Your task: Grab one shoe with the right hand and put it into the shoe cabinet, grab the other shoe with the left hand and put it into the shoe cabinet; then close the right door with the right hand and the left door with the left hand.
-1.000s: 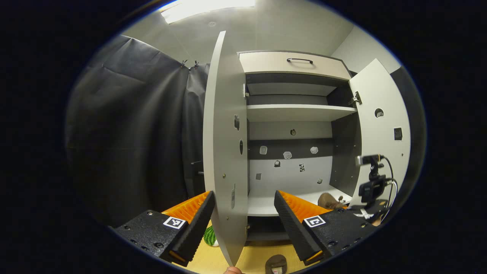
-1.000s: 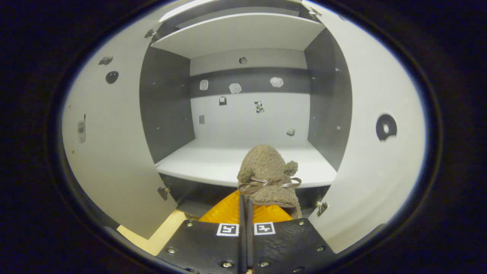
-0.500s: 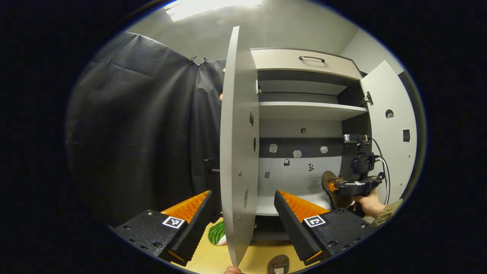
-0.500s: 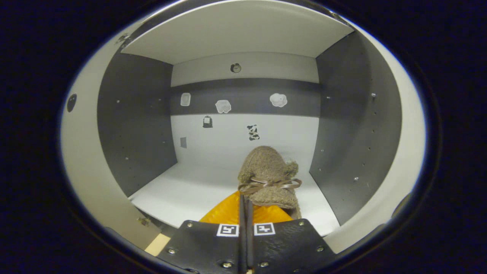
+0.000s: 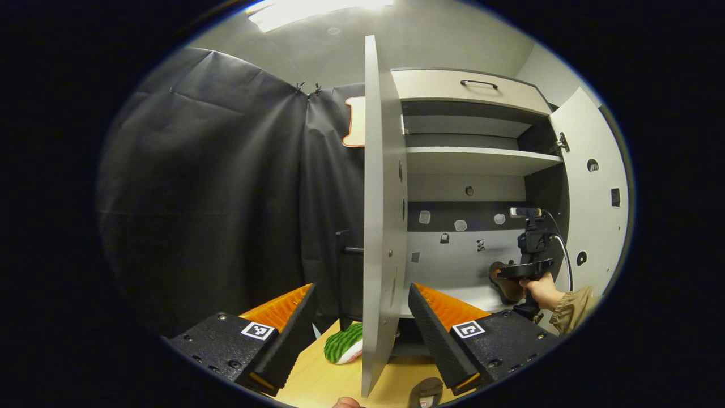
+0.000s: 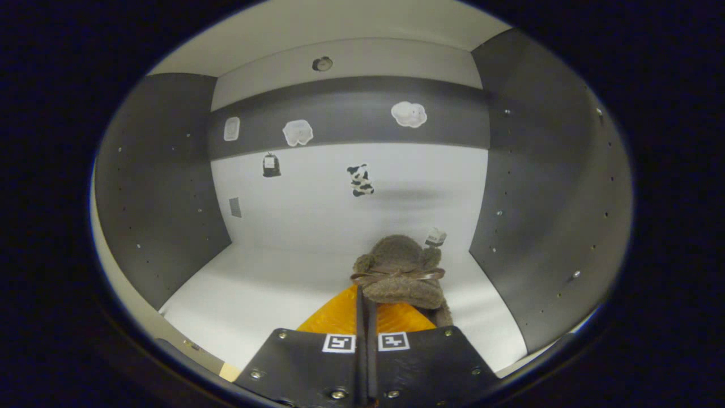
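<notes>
In the right gripper view, my right gripper (image 6: 365, 299) is shut on the rim of a brown fuzzy shoe (image 6: 399, 272) with a ribbon bow. It holds the shoe inside the shoe cabinet's lower compartment, over the right part of the white shelf floor (image 6: 266, 289). The left gripper view shows a hand holding that gripper (image 5: 524, 269) with the shoe (image 5: 503, 283) deep in the cabinet. My left gripper (image 5: 362, 292) is open, with the thin edge of the open left door (image 5: 376, 226) standing farther off between its fingers. The other shoe (image 5: 426, 392) lies on the wooden floor below.
The right door (image 5: 592, 192) stands wide open. Above the compartment are an upper shelf (image 5: 476, 158) and a drawer with a black handle (image 5: 478, 84). A green striped, melon-like object (image 5: 342, 343) lies on the floor beside the left door.
My right gripper has carried the brown shoe from the cabinet's front edge deep into the lower compartment. The left gripper view has swung left, so the left door sits further right in it.
</notes>
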A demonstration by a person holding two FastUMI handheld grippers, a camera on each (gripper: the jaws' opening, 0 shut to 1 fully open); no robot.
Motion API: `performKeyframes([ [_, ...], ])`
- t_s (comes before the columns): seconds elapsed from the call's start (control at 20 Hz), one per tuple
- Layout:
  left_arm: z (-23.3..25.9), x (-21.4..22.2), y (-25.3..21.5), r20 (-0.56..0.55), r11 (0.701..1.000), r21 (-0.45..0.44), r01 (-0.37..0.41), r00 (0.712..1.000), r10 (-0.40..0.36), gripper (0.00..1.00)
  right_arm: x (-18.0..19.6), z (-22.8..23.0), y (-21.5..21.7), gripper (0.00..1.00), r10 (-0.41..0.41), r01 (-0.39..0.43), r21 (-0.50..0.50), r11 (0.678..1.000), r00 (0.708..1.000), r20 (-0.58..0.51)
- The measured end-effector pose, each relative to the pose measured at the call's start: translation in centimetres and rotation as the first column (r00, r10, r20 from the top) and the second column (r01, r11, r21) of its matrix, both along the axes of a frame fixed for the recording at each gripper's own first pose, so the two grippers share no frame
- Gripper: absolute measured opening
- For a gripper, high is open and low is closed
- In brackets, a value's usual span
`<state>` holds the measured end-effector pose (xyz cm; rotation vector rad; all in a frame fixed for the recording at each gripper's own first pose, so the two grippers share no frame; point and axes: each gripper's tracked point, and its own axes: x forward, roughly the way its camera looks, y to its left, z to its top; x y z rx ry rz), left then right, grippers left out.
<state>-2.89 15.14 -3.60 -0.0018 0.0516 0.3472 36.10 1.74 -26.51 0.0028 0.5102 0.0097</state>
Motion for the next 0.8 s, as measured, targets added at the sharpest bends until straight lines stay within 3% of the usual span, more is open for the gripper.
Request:
performKeyframes([
  [0.25, -0.2, -0.1, 0.6, -0.009, 1.0, -0.007, -0.014, 1.0, 0.014, 0.98, 0.1, -1.1, 0.2, 0.02, -0.02, 0.022, 0.041, 0.999, 0.999, -0.048],
  [0.4, -0.4, -0.3, 0.4, -0.012, 1.0, -0.005, -0.005, 1.0, 0.005, 0.99, -1.0, -0.4, 0.7, 0.15, 0.005, -0.003, 0.046, 0.999, 0.998, -0.057],
  [0.6, -1.2, -0.6, -0.7, -0.029, 1.0, -0.009, 0.028, 0.999, -0.028, 0.98, -4.0, 2.1, 0.4, 0.13, 0.011, -0.01, 0.034, 0.999, 0.999, -0.034],
  [0.8, -2.9, -1.6, -2.1, -0.074, 0.998, -0.01, 0.07, 0.995, -0.07, 0.99, -7.8, 7.5, 0.6, 0.13, 0.039, -0.041, 0.032, 0.999, 0.997, 0.069],
])
